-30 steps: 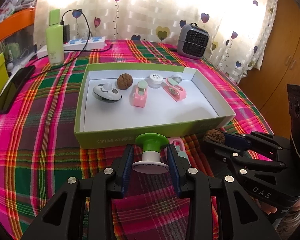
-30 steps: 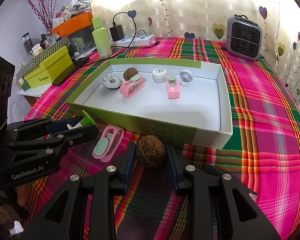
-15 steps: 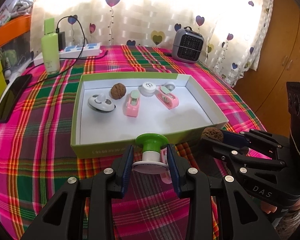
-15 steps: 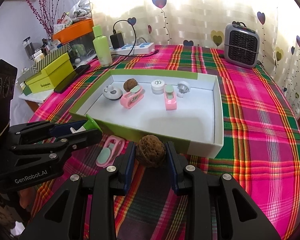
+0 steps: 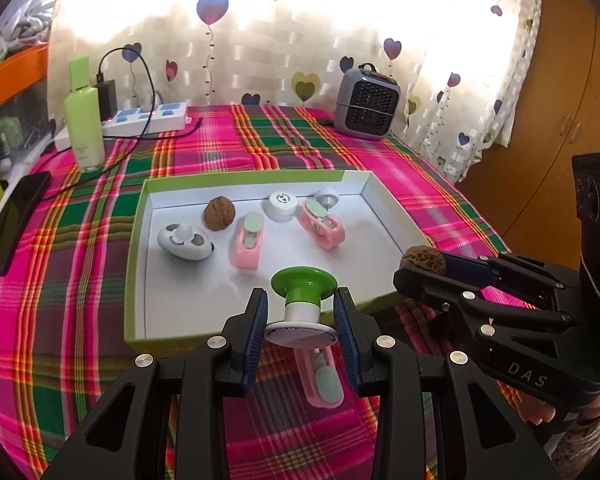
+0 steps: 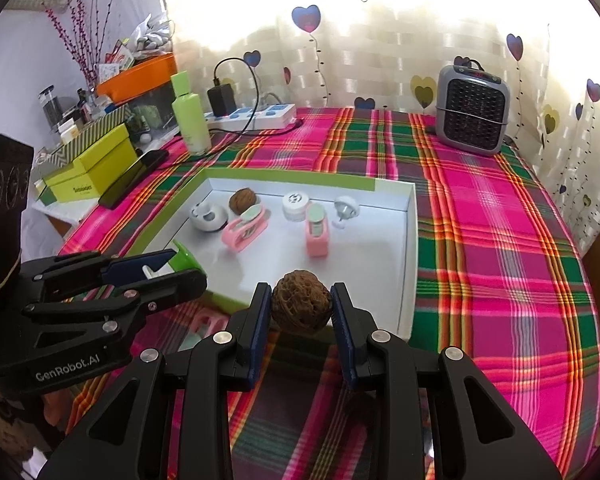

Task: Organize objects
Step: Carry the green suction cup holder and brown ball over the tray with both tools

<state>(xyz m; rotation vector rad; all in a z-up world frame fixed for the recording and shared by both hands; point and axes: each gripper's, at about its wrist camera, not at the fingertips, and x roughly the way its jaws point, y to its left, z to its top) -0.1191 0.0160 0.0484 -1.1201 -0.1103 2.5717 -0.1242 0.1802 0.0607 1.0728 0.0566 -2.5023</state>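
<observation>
My left gripper (image 5: 300, 320) is shut on a green and white spool (image 5: 302, 300), held above the near edge of the green-rimmed white box (image 5: 136, 240). My right gripper (image 6: 300, 312) is shut on a brown walnut (image 6: 301, 307), held above the box's near right corner (image 6: 406, 320); it shows too in the left wrist view (image 5: 422, 261). In the box lie another walnut (image 5: 219, 213), a white oval gadget (image 5: 185, 242), two pink clips (image 5: 247, 244) (image 5: 322, 224), a white cap (image 5: 281, 206) and a small silvery piece (image 5: 326, 199). One more pink clip (image 5: 320, 376) lies on the cloth under my left gripper.
A plaid cloth (image 6: 480, 240) covers the table. A grey heater (image 6: 472, 114), a power strip (image 6: 252, 116) with a charger, and a green bottle (image 6: 190, 118) stand at the back. A black phone (image 5: 12, 216) and yellow-green boxes (image 6: 92, 168) are at the left.
Both grippers have risen and moved forward toward the box with their loads. The pink clip stays on the cloth below.
</observation>
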